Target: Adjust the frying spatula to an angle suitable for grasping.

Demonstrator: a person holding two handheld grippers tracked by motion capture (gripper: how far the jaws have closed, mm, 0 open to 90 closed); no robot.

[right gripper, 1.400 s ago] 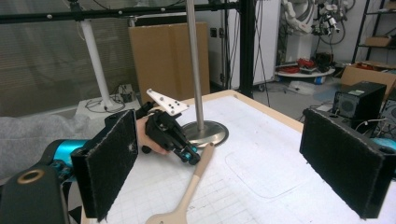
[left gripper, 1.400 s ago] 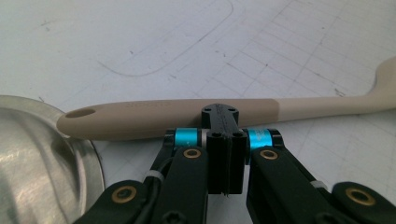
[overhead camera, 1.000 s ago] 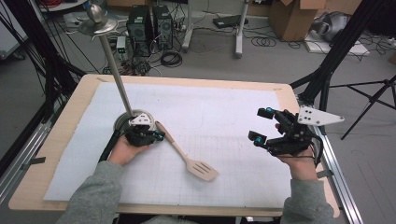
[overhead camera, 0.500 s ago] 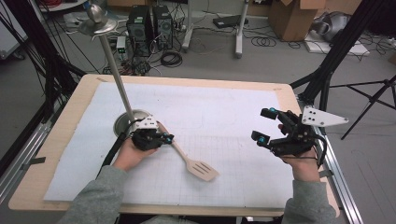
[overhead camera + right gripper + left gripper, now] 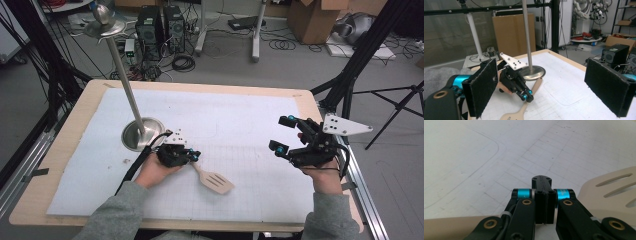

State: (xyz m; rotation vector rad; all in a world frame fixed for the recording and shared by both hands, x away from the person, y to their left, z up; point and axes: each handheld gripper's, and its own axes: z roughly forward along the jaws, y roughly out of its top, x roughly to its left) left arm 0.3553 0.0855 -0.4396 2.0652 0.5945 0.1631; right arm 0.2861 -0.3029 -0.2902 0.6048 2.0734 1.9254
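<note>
Left tool (image 5: 196, 156), clamped on wooden spatula (image 5: 214, 179), sits beside metal stand (image 5: 142, 133).

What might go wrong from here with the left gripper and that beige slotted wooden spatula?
1. The left gripper has its jaws shut at the handle of the beige slotted wooden spatula, so it may shove or spin it rather than grip it.
2. The tall metal pole stand rises close behind that hand; swinging back could knock it.

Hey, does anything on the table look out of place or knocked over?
Nothing stands out. The wooden spatula lies flat on the white mat beside the closed left tongs, and the metal stand is upright. No spills or damage.
</note>
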